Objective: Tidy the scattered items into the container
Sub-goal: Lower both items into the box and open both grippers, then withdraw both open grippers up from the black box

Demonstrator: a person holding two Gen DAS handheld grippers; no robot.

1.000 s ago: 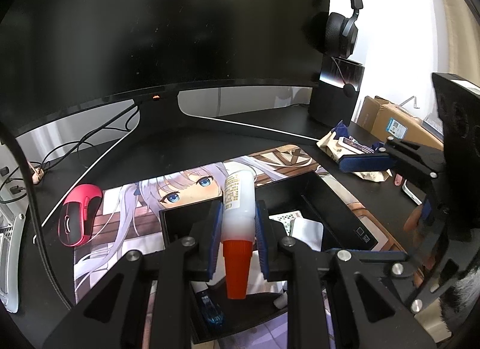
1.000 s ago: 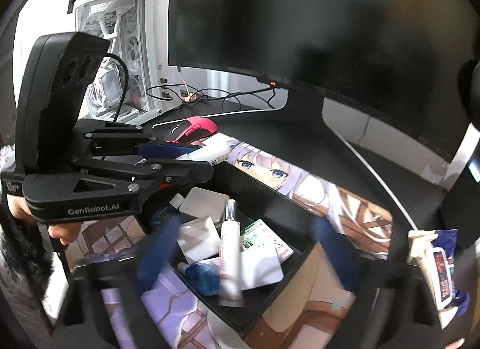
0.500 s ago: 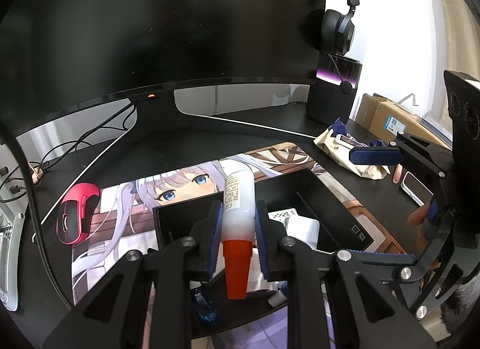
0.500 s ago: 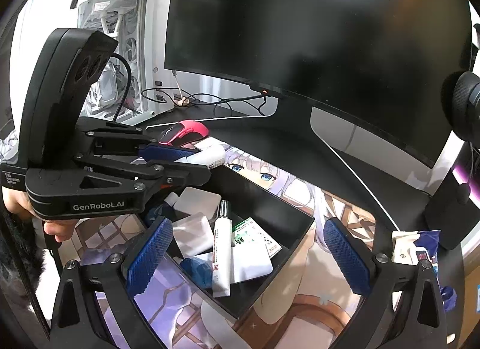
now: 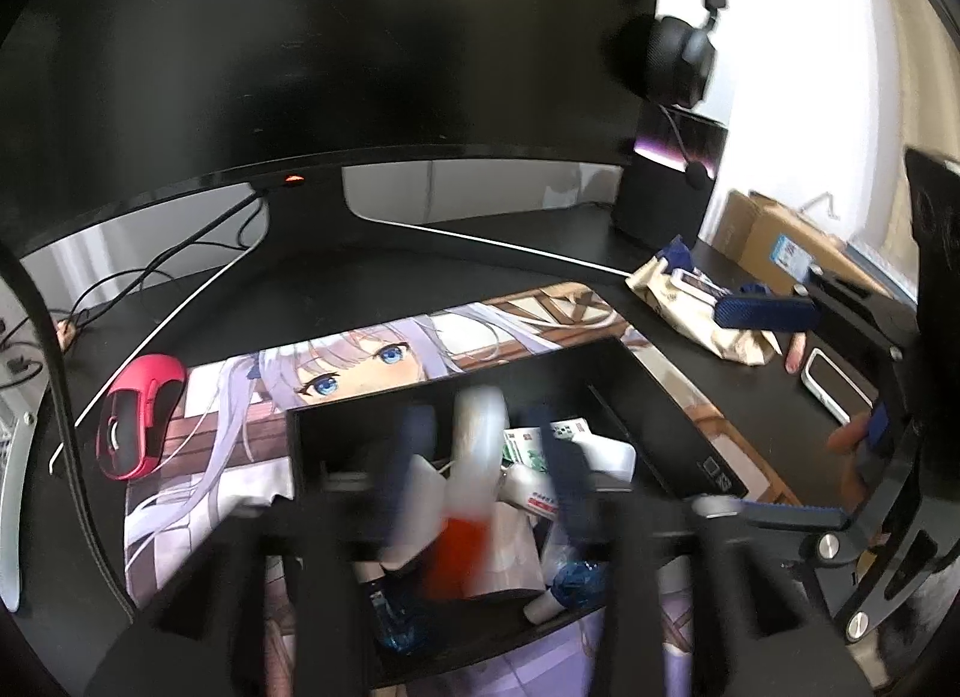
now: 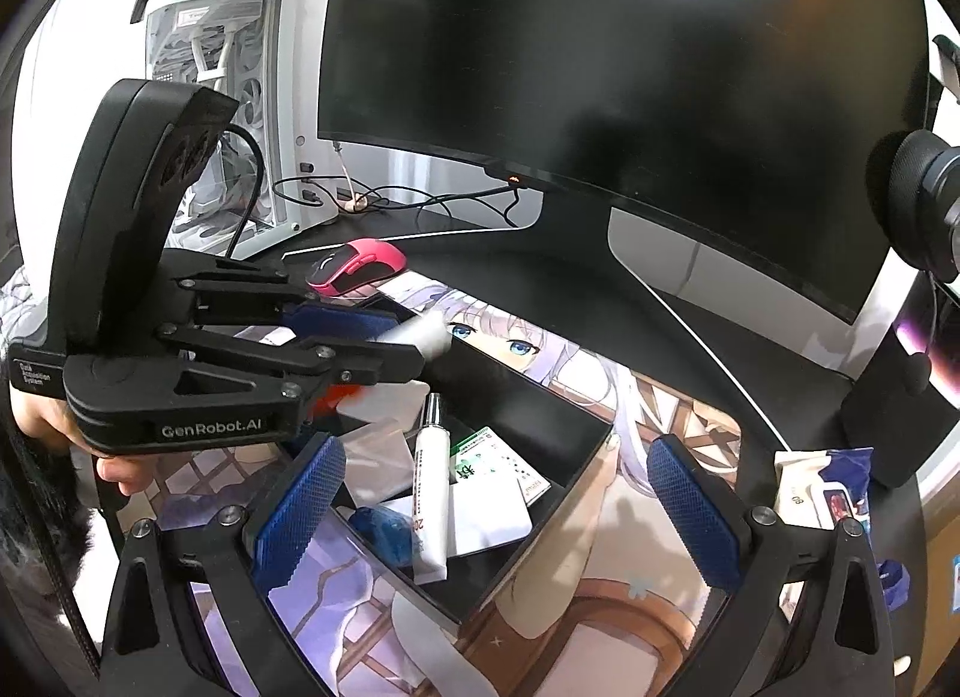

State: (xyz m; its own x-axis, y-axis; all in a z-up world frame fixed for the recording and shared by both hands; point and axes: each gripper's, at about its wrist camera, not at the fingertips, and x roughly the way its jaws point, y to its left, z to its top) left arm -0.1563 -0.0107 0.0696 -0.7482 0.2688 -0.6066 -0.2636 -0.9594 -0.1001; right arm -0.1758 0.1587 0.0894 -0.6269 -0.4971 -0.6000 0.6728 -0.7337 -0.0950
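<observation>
Left gripper [image 5: 480,475]: jaws opening, letting go of the orange-capped bottle [image 5: 474,457] it pinched a second ago (blurred mid-drop).
Bottle: between the parting pads, over the black container [image 5: 630,361], among items already inside.
Right gripper [image 6: 498,493]: spread wide, empty, above the container.
Meaning: one more item in; wipes packet [image 5: 690,301] remains outside.

I saw the white bottle [image 5: 477,445] with its orange cap [image 5: 459,556] blurred, seemingly cap-down, above the black container [image 5: 654,391] on the desk mat, where a white tube [image 6: 433,493], cards [image 6: 498,457] and a blue item [image 6: 387,532] lay.
</observation>
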